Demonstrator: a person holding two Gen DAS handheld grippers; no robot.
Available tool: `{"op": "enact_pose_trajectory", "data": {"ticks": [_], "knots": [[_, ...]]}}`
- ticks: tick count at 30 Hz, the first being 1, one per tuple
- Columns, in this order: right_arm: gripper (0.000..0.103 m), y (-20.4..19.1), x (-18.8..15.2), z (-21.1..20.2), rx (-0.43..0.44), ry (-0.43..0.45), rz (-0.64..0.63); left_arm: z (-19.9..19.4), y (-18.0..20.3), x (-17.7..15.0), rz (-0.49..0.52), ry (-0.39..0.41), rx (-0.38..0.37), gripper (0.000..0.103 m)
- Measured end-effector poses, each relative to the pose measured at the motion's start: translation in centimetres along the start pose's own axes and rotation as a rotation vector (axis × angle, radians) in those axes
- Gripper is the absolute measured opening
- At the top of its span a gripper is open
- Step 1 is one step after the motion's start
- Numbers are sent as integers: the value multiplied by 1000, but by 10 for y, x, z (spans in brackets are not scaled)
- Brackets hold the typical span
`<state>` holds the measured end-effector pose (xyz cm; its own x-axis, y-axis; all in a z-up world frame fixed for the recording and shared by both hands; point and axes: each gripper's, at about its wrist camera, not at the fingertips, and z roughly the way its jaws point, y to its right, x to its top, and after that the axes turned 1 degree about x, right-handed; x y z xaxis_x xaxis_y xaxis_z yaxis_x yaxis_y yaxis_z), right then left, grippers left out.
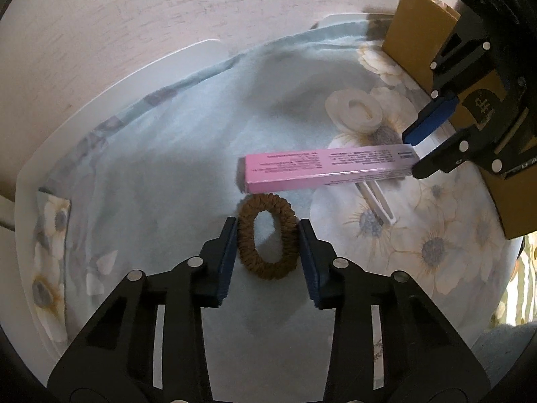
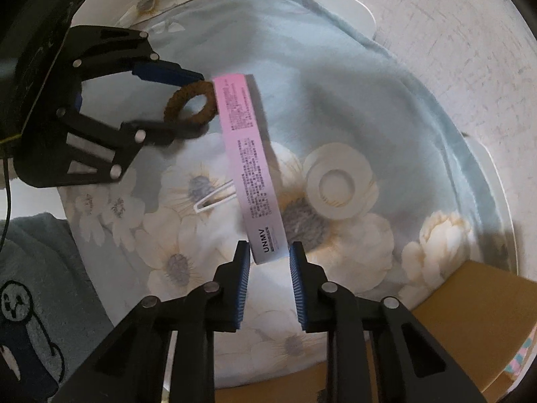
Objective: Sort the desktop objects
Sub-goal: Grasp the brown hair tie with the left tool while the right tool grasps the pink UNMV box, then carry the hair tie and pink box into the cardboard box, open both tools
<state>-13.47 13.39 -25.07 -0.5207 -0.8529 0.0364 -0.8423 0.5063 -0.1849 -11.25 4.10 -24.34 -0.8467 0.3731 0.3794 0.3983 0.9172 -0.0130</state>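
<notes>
Left wrist view: left gripper (image 1: pixel 265 235) set wide around brown scrunchie (image 1: pixel 267 236), pads (image 1: pixel 228 252) flanking it, contact unclear; scrunchie flat on floral cloth (image 1: pixel 151 168), just beside far end of pink box (image 1: pixel 322 169)

Right wrist view: right gripper (image 2: pixel 269 252) narrowed around near end of pink box (image 2: pixel 250 164), contact unclear; white tape roll (image 2: pixel 337 181) right of box, white clip (image 2: pixel 214 198) left of it, cardboard box (image 2: pixel 470 309) at right edge

left gripper (image 1: pixel 266 258) — black frame | blue pads | silver screws — both
</notes>
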Motion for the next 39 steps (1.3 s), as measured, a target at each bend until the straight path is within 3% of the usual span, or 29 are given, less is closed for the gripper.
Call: {"op": "enact_pose_trajectory", "data": {"ticks": [12, 17, 20, 21, 22, 25, 32, 35, 37, 39], "knots": [[23, -27, 41, 9, -14, 51, -4, -12, -20, -18, -55, 0, -18, 30], [33, -36, 62, 19, -41, 55, 1, -13, -27, -22, -78, -1, -21, 26], [34, -45, 73, 24, -84, 77, -22, -17, -33, -24, -95, 3, -22, 26], [33, -47, 75, 25, -89, 77, -25, -18, -35, -25, -100, 6, -21, 26], [22, -50, 77, 26, -97, 78, -29, -20, -37, -25, -105, 9, -22, 25], [22, -54, 82, 23, -92, 82, -18, -28, -45, -27, -128, 20, -25, 22], [22, -60, 73, -23, -77, 201, 95, -70, -63, -27, -202, 87, -60, 20], [22, -29, 61, -61, -68, 294, 172, -83, -51, -12, -211, 130, -73, 20], [22, -33, 50, -82, -61, 360, 232, -107, -47, -12, -205, 160, -77, 20], [22, -23, 16, -114, -56, 441, 303, -122, -38, -2, -183, 188, -79, 20]]}}
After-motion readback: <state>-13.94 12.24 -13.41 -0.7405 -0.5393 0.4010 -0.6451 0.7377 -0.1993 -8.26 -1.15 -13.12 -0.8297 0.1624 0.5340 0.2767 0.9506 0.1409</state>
